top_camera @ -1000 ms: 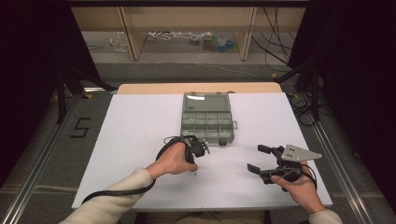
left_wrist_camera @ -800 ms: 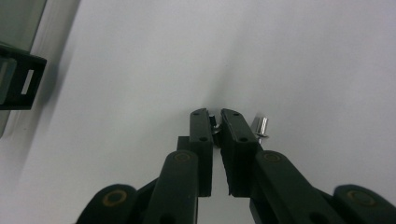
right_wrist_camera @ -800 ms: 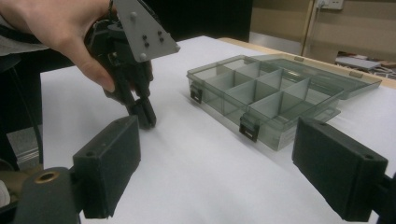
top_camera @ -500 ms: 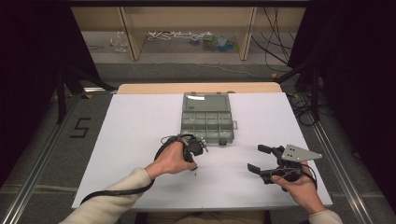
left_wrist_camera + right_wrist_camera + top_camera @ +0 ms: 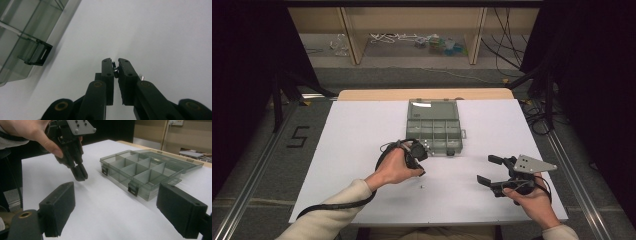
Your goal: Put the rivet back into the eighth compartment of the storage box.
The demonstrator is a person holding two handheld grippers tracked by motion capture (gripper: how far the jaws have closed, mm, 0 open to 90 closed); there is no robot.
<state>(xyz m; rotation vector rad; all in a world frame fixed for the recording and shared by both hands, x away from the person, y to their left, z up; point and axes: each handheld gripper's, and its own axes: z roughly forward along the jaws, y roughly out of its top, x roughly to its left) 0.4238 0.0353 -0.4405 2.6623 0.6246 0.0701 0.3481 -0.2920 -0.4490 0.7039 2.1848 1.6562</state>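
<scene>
my left tongs [image 5: 114, 65] pinch a tiny screw [image 5: 114, 68] just above the table [image 5: 162, 37], near the box [image 5: 433, 131]. it's light, hard and slick, so i grip its shank squarely. right tongs [image 5: 490, 169] gape empty.

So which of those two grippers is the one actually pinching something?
The left gripper: its jaws are shut on a small screw, near the compartment box. The right gripper is open, holding nothing.
</scene>
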